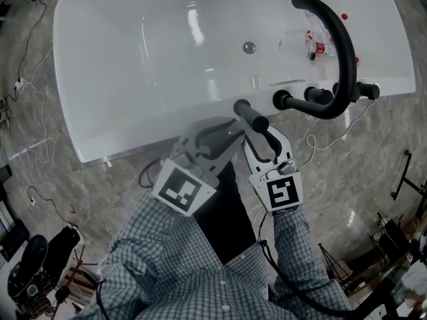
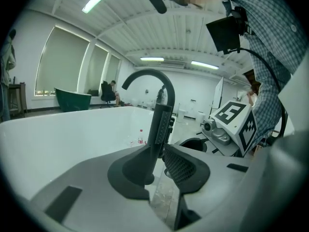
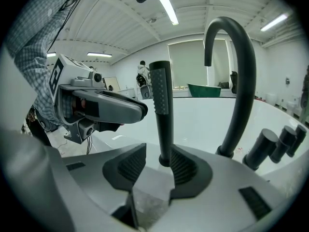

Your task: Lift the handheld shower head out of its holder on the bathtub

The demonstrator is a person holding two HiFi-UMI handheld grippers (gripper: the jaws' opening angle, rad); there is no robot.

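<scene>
So the left gripper is keeping its jaws apart, with nothing pinched. The black shower head is standing upright right past the gap, though I can't tell if it's touching a pad. The arched faucet is looping up behind it, over the white bathtub. A small bottle is sitting in the tub. The right gripper is hanging off to the side, marker cube showing.

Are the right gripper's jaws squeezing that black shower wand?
No: the right gripper has its jaws apart, with a clear gap beside the upright shower wand.
</scene>
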